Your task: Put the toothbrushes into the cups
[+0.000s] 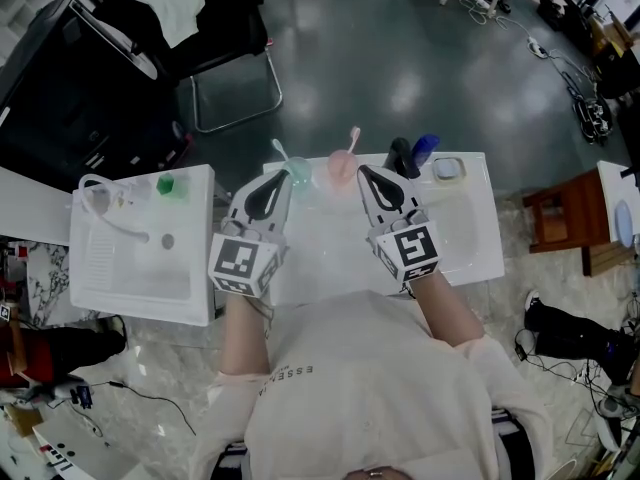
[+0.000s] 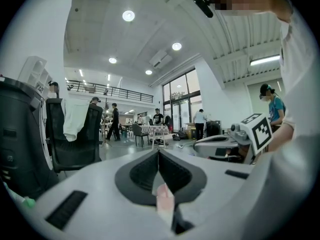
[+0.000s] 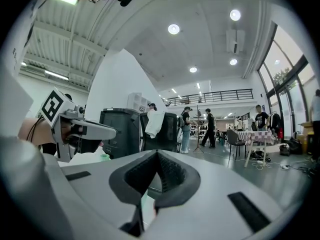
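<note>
The left gripper [image 1: 285,178] and right gripper [image 1: 365,172] are both closed tight and empty, side by side over a white table [image 1: 460,238]. Just beyond their tips, a pale toothbrush [image 1: 280,150] stands in a green cup [image 1: 299,177], and a pink toothbrush [image 1: 353,138] stands in a pink cup [image 1: 341,167].

Teal cup [image 1: 298,176] with pale toothbrush [image 1: 280,149], pink cup [image 1: 342,166] with pink toothbrush [image 1: 353,138], on white table [image 1: 470,238]

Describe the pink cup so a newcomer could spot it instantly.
Start at the white table in front of the person and look along its far edge. Two translucent cups stand side by side there; the pink cup is the right one, beside the teal cup. It alone is pink, with a pink toothbrush standing in it.
</note>
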`<action>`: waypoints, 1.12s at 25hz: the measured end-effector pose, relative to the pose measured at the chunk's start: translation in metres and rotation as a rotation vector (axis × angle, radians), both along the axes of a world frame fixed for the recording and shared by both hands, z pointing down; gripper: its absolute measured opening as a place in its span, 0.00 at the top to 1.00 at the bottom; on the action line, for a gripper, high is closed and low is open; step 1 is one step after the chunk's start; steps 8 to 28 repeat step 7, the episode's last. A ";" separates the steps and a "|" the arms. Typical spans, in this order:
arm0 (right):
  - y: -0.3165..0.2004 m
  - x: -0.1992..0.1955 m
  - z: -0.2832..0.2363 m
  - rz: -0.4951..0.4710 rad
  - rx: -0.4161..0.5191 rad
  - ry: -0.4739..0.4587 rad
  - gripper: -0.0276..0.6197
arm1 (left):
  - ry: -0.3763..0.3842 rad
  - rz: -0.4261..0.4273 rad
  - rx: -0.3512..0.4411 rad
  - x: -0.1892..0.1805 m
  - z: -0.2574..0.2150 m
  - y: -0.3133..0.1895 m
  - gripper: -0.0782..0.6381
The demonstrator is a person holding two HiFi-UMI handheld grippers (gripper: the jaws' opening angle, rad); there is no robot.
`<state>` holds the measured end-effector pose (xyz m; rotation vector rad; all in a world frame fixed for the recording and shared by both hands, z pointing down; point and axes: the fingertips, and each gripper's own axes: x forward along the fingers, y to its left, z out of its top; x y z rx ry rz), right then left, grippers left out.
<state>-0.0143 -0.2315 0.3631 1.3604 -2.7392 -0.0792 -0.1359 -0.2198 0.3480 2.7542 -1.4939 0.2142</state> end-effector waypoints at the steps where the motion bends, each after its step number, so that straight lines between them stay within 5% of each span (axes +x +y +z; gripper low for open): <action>1: 0.000 0.000 0.001 0.001 -0.002 0.001 0.93 | 0.003 -0.002 -0.003 -0.001 0.001 0.000 0.88; 28: -0.003 0.001 0.002 0.019 -0.010 0.005 0.93 | 0.012 0.001 -0.012 -0.001 0.002 -0.002 0.88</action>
